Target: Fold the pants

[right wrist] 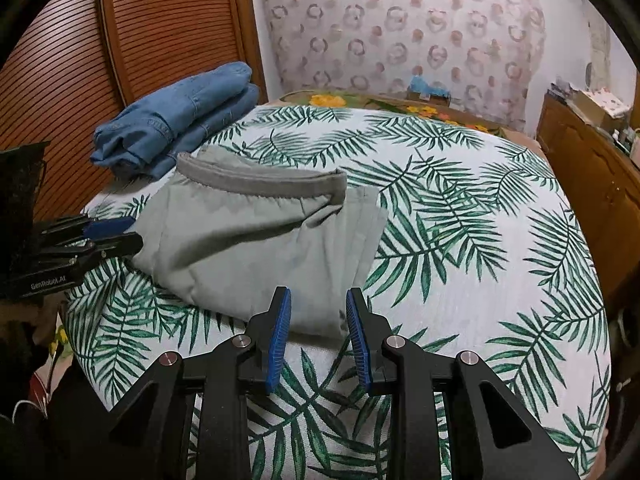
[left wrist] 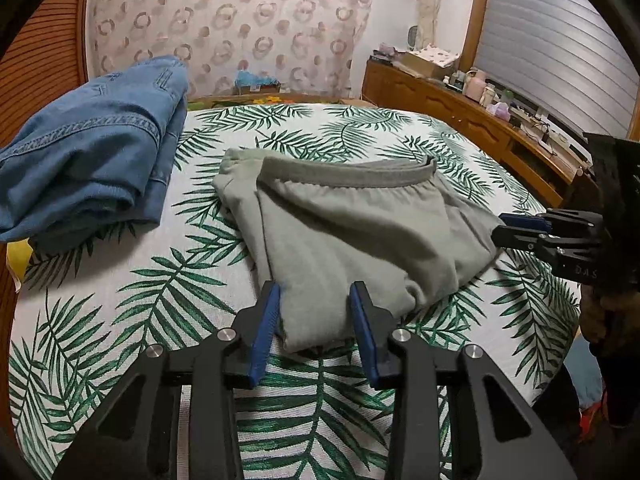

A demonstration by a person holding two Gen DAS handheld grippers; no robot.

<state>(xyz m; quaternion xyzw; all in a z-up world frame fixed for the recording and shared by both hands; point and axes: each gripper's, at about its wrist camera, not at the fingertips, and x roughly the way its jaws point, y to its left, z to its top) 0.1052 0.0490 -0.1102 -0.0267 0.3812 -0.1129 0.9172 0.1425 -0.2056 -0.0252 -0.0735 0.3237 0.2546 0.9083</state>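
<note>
Folded pants (left wrist: 360, 232) on bed (left wrist: 160, 300), jeans (left wrist: 88, 152) behind them beside wardrobe (right wrist: 160, 20)

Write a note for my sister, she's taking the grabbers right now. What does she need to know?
Left gripper: open, near edge of the folded grey pants between its pads, nothing gripped.
Right gripper: open too, at the bundle's other near corner, holding nothing.
The grey pants lie folded on the leaf-print bedspread, waistband up top. Folded blue jeans sit behind them.
Done: the folding, apparently. Left: perhaps tidy or move the bundle.
</note>
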